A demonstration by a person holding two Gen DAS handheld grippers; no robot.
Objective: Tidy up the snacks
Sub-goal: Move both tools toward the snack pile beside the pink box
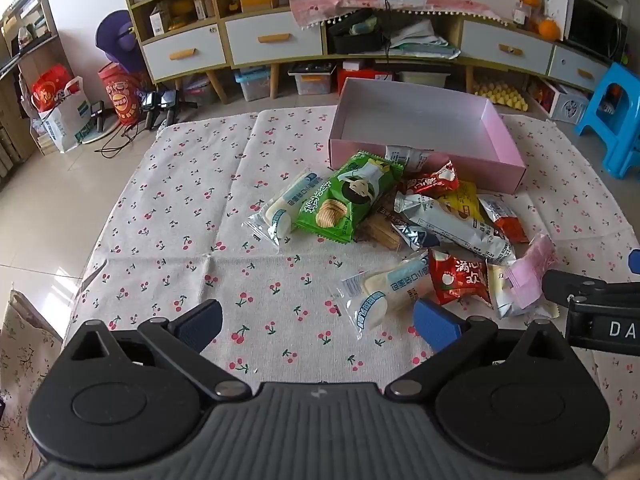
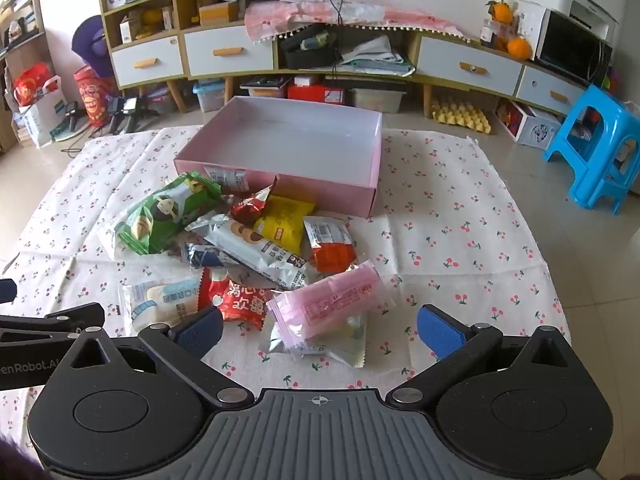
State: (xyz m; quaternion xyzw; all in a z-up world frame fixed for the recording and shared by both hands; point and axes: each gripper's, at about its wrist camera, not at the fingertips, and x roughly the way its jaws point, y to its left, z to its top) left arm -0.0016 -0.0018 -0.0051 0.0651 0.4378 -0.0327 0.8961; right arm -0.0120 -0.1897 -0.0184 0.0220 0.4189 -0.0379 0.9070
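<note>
Just ahead of right tool (image 2: 320, 330): pink packet (image 2: 340, 300).

Both wrist views face forward, low, sharing snack pile (image 1: 404, 224)

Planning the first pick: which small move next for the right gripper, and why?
Probably ease the right gripper forward and down onto the pink translucent snack packet: its jaws are open, the packet lies nearest, on top of the pile, and the pink cardboard box looks empty.
</note>
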